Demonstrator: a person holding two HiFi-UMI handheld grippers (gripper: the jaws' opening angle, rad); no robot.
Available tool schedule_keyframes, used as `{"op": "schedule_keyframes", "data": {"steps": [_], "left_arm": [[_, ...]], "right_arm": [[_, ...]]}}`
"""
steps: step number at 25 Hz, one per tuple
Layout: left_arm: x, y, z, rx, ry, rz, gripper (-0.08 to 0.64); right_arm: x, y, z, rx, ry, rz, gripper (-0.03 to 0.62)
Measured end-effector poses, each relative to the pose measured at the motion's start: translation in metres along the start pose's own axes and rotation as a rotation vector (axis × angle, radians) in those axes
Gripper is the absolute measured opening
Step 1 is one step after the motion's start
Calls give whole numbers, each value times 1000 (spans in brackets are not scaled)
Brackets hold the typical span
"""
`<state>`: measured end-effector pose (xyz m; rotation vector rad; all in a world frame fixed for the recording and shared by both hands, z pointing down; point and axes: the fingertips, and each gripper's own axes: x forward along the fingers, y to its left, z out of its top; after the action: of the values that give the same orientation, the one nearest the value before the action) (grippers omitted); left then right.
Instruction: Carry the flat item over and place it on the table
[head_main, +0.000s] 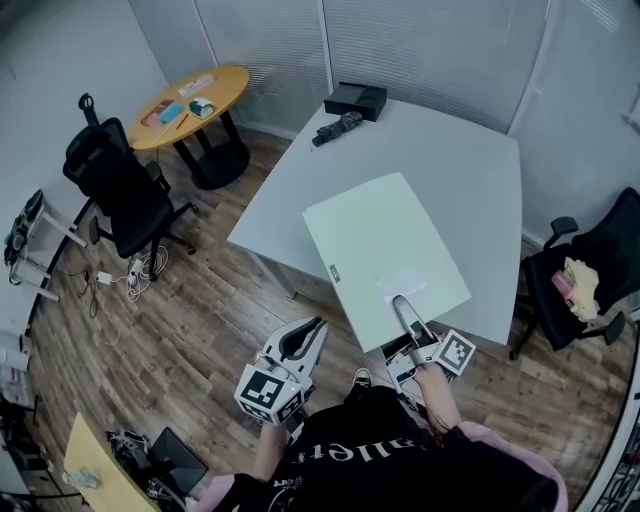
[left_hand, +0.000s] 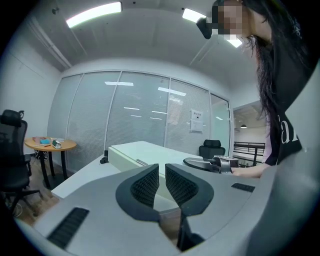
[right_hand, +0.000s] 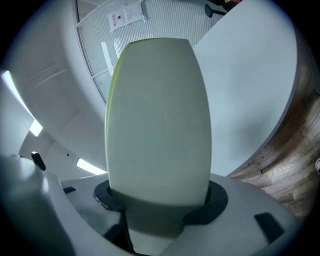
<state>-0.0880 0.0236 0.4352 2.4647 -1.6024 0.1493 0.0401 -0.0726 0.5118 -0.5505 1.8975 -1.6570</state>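
Right gripper (head_main: 402, 305): jaws wide, clamped on near edge of pale green flat board (head_main: 385, 250), one jaw above, one below.
Board: held roughly level over near part of big white table (head_main: 480, 170); seems not yet set down.
Handling: looks stiff, light, smooth; prob. tips if held off-centre, so grip mid-edge w/ pads well on.
Left gripper (head_main: 308, 332): jaws nearly together, empty, beside board over wood floor (head_main: 200, 330).
Beyond: black box (head_main: 355, 98) at table's far edge.
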Motion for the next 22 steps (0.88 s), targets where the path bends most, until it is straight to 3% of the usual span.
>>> {"op": "schedule_keyframes", "data": {"steps": [10,22], "left_arm": [[43,29,9,28,53,44,58],[75,32,1,4,94,-40,58]], "right_arm": [[36,-33,40,53,-14,-14,285],[29,-48,53,50,-72,-76,285]]}}
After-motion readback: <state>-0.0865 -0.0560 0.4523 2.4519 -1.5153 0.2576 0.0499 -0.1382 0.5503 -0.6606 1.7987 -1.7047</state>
